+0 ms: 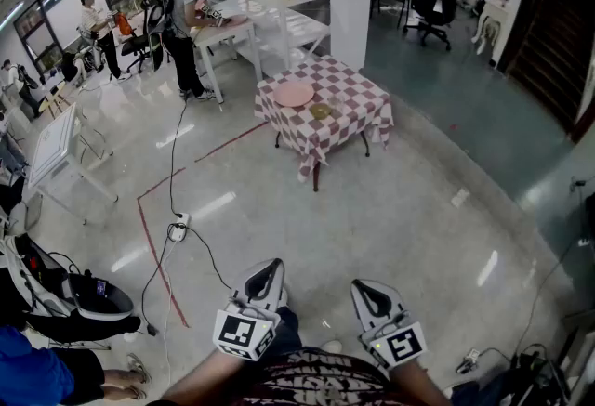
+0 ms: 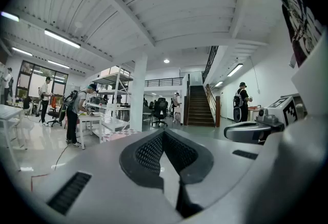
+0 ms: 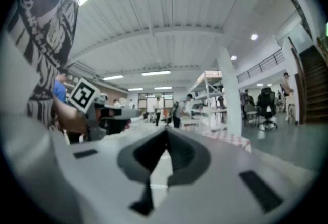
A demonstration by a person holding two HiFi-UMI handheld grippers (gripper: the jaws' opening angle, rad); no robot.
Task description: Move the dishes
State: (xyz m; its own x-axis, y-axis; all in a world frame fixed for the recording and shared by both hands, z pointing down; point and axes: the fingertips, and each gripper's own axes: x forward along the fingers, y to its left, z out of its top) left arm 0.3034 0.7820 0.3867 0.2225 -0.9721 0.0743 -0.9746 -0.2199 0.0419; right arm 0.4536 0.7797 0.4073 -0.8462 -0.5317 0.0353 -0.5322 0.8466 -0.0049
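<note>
Only the head view shows the pink plate (image 1: 294,94) on the table (image 1: 359,99).

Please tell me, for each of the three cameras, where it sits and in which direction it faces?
Head view: on the person's head, looking steeply down across the floor to the checkered table; shows the left gripper, right gripper and shirt.
Left gripper view: on the left gripper, looking along its closed jaws toward the stairs; shows the right gripper and shirt.
Right gripper view: on the right gripper, looking along its closed jaws; shows the left gripper and shirt.
Shared: both gripper views catch the checkered table beyond the jaws.
</note>
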